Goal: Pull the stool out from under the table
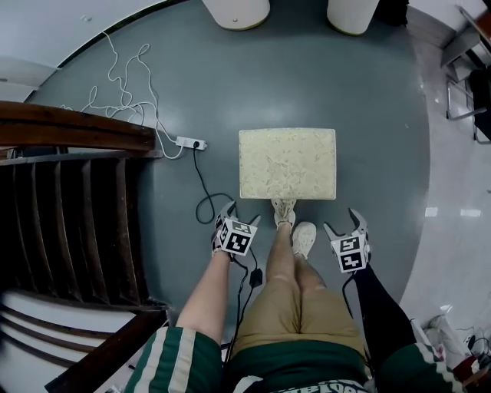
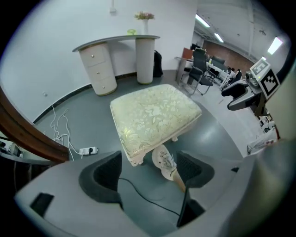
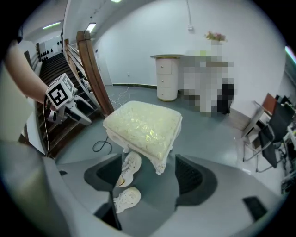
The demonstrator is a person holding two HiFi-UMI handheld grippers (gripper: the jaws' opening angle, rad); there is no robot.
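The stool (image 1: 288, 163), a cream cushion with a floral pattern on short white legs, stands on the grey floor apart from the curved white table (image 2: 115, 41). It also shows in the left gripper view (image 2: 155, 115) and the right gripper view (image 3: 143, 127). My left gripper (image 1: 242, 214) hangs open and empty at the stool's near left corner, above the floor. At the near right my right gripper (image 1: 342, 221) is open and empty too. One pale shoe (image 1: 284, 210) touches the stool's near edge; the other shoe (image 1: 304, 239) stands behind it.
A dark wooden staircase (image 1: 69, 207) fills the left side. A white power strip (image 1: 190, 143) with white and black cables lies on the floor left of the stool. The table's two white pedestals (image 1: 238, 11) stand at the far edge. Office chairs (image 1: 468, 77) are at the far right.
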